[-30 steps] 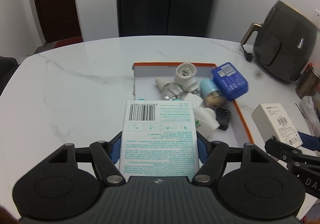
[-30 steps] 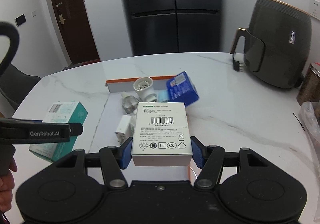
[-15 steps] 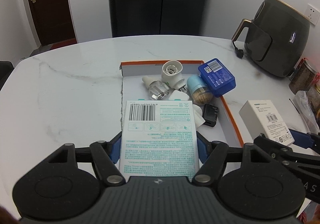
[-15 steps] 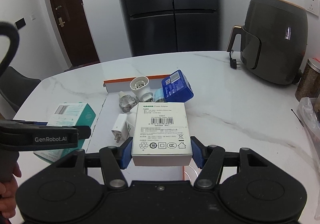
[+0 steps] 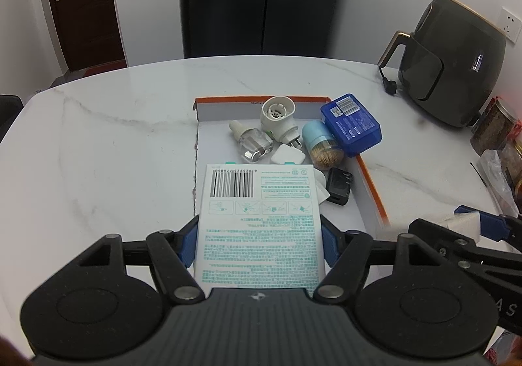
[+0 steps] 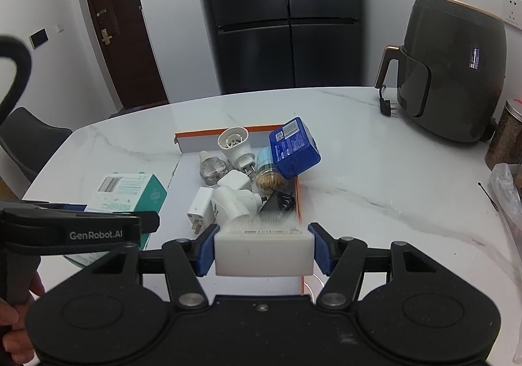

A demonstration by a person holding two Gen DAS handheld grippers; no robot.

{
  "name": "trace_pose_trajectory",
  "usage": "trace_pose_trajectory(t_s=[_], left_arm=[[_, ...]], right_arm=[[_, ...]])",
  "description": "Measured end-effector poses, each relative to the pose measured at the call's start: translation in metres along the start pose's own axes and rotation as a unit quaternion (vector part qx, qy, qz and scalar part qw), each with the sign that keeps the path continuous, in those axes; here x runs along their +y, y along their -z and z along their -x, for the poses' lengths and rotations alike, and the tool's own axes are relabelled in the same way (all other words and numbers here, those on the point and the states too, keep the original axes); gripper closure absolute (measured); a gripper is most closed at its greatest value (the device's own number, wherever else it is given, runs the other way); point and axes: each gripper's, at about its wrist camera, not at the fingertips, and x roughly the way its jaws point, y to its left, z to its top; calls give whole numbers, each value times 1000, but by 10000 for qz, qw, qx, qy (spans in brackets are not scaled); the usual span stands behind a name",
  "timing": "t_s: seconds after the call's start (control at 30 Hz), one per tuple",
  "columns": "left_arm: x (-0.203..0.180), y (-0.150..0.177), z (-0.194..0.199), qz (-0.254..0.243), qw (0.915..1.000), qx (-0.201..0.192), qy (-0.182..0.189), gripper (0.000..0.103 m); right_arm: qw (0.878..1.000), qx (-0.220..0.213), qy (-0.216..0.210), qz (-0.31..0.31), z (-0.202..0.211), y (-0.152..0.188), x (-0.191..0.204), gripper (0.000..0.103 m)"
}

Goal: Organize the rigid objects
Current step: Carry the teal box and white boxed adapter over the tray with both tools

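Note:
My left gripper (image 5: 259,235) is shut on a white and teal box (image 5: 259,222), held above the near left part of the orange-rimmed tray (image 5: 372,183). My right gripper (image 6: 262,248) is shut on a white power adapter box (image 6: 262,253), tipped so its end face shows, above the tray's near right edge (image 6: 297,199). The tray holds a blue case (image 6: 293,149), a white plug-in socket (image 6: 235,144), a clear bottle (image 6: 212,170), a toothpick jar (image 6: 269,178), white chargers (image 6: 233,201) and a black adapter (image 6: 277,202). The teal box also shows in the right wrist view (image 6: 127,191).
A dark air fryer (image 6: 453,78) stands at the table's back right with its plug (image 6: 388,106) on the marble. Jars (image 6: 505,137) and a plastic bag (image 6: 509,189) sit at the right edge. A black fridge (image 6: 284,16) and a chair (image 6: 29,137) stand beyond the table.
Both grippers have pulled back and up from the tray. The white adapter box in my right gripper has tipped forward, so its label no longer faces the camera.

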Motion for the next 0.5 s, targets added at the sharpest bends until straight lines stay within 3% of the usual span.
trace_pose_trajectory(t_s=[0.5], left_arm=[[0,-1,-5,40,9999,125,-49,31]], right_arm=[[10000,61,-61,6,-9,-1,3,32]])
